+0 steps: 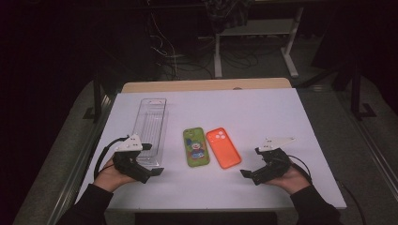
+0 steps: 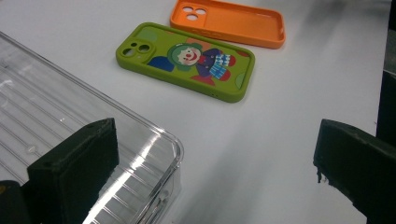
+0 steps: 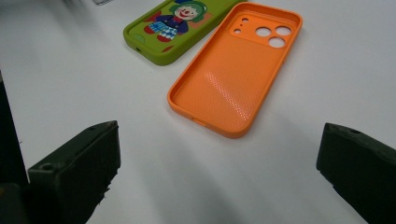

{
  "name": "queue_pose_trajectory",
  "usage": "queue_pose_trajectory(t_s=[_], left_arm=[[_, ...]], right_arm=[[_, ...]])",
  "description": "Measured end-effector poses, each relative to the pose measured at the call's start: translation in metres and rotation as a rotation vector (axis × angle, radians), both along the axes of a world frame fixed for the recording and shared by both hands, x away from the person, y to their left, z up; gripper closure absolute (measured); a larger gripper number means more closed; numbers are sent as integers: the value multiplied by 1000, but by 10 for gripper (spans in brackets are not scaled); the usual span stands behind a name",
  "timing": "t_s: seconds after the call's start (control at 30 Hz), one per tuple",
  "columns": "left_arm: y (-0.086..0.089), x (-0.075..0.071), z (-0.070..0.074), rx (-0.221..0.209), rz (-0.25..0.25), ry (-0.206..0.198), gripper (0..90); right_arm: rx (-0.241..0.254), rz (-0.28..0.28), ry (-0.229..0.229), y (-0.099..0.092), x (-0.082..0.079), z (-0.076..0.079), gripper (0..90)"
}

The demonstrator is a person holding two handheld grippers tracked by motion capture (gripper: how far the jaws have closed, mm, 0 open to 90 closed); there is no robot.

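Observation:
A green phone case [image 1: 196, 147] [image 2: 187, 59] [image 3: 175, 25] with a clown picture lies in the middle of the white table. An orange phone case [image 1: 224, 147] [image 2: 231, 22] [image 3: 236, 77] lies just right of it, hollow side up. A clear plastic tray [image 1: 151, 129] [image 2: 65, 140] stands at the left. My left gripper [image 1: 151, 160] [image 2: 215, 172] is open beside the tray's near end, nothing between its jaws. My right gripper [image 1: 253, 164] [image 3: 219, 172] is open on the right, short of the orange case, holding nothing.
The white table [image 1: 263, 117] has a wooden strip [image 1: 206, 85] along its far edge. Beyond it stand a desk frame and loose cables on the floor [image 1: 244, 58]. Bare tabletop lies between both grippers and at the back right.

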State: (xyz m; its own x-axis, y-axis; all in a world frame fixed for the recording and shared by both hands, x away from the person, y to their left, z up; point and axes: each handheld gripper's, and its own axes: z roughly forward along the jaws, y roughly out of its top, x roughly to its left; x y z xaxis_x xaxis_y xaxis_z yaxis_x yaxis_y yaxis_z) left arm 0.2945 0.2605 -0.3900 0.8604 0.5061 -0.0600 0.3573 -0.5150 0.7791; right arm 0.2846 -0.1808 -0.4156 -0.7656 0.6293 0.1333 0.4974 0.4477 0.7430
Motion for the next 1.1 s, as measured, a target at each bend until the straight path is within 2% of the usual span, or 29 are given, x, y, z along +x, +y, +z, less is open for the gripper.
queue_pose_trajectory(t_s=[0.3, 0.33, 0.37, 0.5, 0.7, 0.73, 0.87, 1.1], left_arm=[[-4, 1, 1, 7, -6, 5, 0], [-4, 1, 1, 10, -11, -1, 0], [-4, 1, 1, 9, -8, 1, 0], [-4, 0, 1, 11, -9, -5, 0], [-4, -2, 1, 11, -12, -4, 0], [-4, -2, 1, 8, -11, -1, 0], [-5, -1, 1, 6, -9, 0, 0], [-5, 0, 2, 7, -21, -11, 0]], right_arm=[[-12, 14, 4, 6, 6, 1, 0], [-14, 26, -8, 7, 8, 1, 0], [-9, 16, 9, 8, 8, 1, 0], [-32, 33, 4, 14, 14, 2, 0], [-24, 44, -4, 22, 21, 6, 0], [-23, 42, 6, 24, 23, 7, 0], [-40, 62, 1, 33, 31, 7, 2], [-65, 81, 22, 49, 46, 8, 89]])
